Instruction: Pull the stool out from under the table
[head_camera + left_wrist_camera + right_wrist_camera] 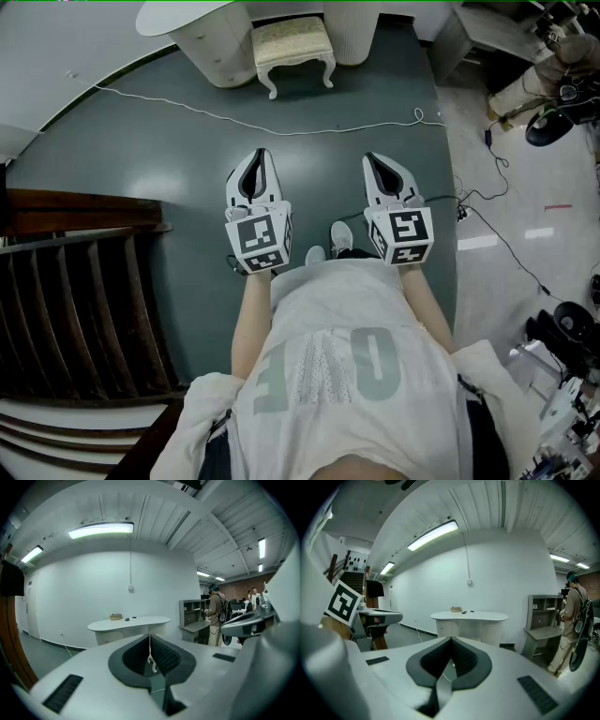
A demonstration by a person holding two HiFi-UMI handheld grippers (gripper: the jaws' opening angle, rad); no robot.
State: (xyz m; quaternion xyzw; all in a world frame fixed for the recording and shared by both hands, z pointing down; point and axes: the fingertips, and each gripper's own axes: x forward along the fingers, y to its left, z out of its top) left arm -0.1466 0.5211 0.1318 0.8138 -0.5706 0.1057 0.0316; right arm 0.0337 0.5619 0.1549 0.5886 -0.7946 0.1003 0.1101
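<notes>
Head view: the cream cushioned stool with curved white legs [292, 44] stands between the two pedestals of the white rounded worktop [183, 16], well apart from both grippers. The left hand-held gripper [259, 156] and the right hand-held gripper [373, 159] are clenched on nothing. A thin white cable [281, 132] crosses the dark green floor [141, 159] between them and the stool.

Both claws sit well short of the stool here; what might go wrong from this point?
1. A thin white cable lies across the grey floor between the claws and the cream cushioned stool; walking in might snag it.
2. The left claw and right claw are both shut and empty; they must open before gripping.
</notes>
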